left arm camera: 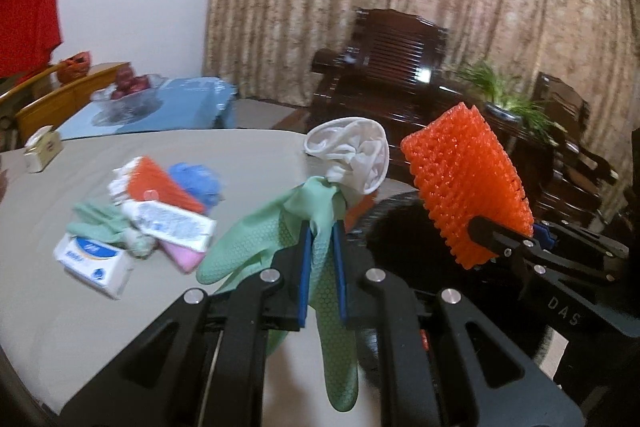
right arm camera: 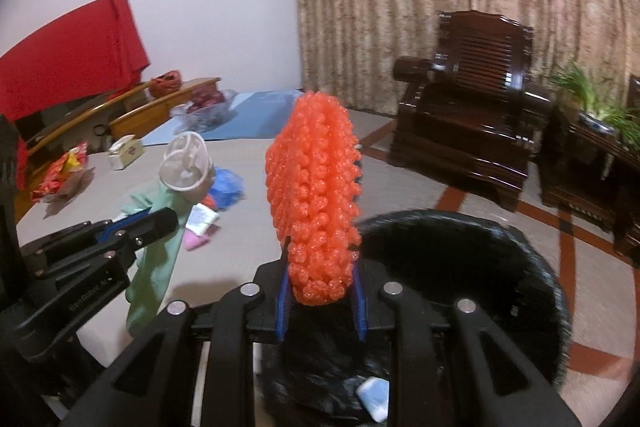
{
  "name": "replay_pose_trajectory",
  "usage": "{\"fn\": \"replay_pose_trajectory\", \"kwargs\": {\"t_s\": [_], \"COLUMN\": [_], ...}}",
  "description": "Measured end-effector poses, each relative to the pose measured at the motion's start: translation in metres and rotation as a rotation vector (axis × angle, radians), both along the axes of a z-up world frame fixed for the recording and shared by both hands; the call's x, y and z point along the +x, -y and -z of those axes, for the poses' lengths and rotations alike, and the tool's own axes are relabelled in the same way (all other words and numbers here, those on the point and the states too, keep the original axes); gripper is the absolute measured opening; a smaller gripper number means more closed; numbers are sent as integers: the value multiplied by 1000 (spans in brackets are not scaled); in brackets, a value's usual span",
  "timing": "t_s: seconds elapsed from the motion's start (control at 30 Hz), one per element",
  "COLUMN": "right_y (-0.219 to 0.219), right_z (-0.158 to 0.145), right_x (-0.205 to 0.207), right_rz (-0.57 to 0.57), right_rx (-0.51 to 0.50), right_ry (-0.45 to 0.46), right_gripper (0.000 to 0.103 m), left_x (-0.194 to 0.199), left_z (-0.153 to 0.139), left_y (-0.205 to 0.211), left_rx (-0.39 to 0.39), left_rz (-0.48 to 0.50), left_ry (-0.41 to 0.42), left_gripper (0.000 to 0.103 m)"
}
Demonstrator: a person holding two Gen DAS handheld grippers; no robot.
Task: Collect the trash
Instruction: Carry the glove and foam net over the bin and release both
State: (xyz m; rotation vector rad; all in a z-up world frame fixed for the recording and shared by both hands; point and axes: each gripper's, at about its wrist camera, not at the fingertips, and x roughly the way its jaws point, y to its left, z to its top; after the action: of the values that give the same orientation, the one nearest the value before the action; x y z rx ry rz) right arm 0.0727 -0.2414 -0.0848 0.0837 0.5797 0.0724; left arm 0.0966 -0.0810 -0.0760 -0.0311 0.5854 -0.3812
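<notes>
Now, on the left, a pile (left arm camera: pixel 136 223) of wrappers, boxes and cloths waits on our worktop (left arm camera: pixel 80 327), so plenty is left to gather. Our left claw (left arm camera: pixel 322 247) is clenched on a mint-green glove (left arm camera: pixel 336 307), limp and dangling, its pale cuff (left arm camera: pixel 352 155) turned out on top. To the right, our right claw (right arm camera: pixel 320 291) grips an orange mesh (right arm camera: pixel 316 203), bumpy and upright, above the black bin (right arm camera: pixel 500 267). One small pack (right arm camera: pixel 374 397) lies inside already.
</notes>
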Motion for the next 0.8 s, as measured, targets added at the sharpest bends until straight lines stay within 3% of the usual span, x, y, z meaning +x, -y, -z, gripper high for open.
{"fn": "replay_pose_trajectory", "kwargs": {"t_s": [0.4, 0.8], "right_y": [76, 113], "right_z": [10, 25], "right_x": [-34, -42], "right_rz": [177, 264], "right_rx": [-14, -14], "right_ry": [-19, -63], "right_gripper": [24, 24], "left_x": [4, 9], "left_z": [6, 20], "left_y": [83, 153], "left_rx": [-17, -28], "left_rz": [174, 291], "left_ry": [-15, -33], "left_gripper": [10, 11]}}
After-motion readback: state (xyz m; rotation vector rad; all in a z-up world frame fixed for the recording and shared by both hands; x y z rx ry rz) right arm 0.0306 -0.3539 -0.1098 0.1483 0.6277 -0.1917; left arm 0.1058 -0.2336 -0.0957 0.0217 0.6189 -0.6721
